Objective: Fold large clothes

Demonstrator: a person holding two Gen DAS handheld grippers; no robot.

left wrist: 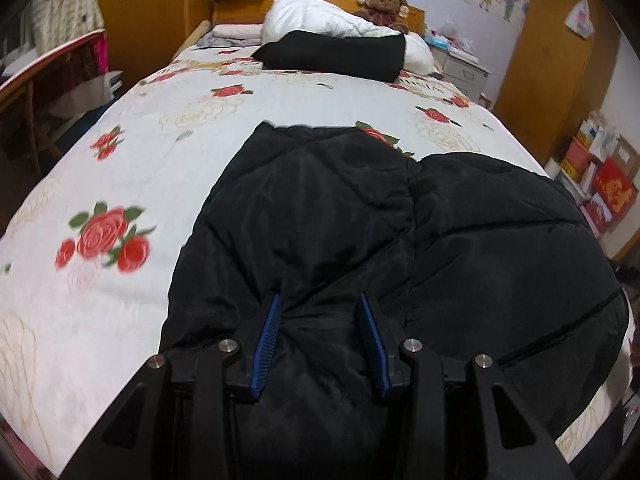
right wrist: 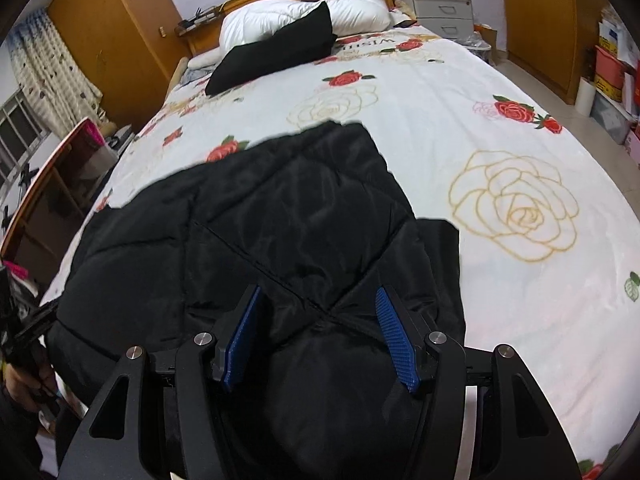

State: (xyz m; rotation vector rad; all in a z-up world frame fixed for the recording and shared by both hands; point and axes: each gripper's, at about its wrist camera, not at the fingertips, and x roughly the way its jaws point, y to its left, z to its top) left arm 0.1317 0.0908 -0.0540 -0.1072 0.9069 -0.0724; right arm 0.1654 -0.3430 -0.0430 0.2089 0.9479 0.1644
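Observation:
A large black quilted puffer jacket (left wrist: 360, 232) lies on the rose-print bed (left wrist: 160, 128), partly folded, at the near end. My left gripper (left wrist: 320, 300) has its blue-padded jaws spread around a thick bunch of the jacket's near edge, fabric filling the gap. In the right wrist view the jacket (right wrist: 280, 216) spreads to the left, and my right gripper (right wrist: 318, 294) likewise has jaws apart around a bulge of jacket fabric. Whether either pair of pads presses the fabric is unclear. The left gripper also shows at the left edge of the right wrist view (right wrist: 28, 328).
A folded black garment (left wrist: 336, 54) lies against a white duvet (left wrist: 320, 16) at the headboard, with a teddy bear (left wrist: 386, 4). A nightstand (right wrist: 444, 12) and wardrobes stand beyond. Boxes (left wrist: 600, 184) line the right wall; a wooden desk (left wrist: 40, 80) is left of the bed.

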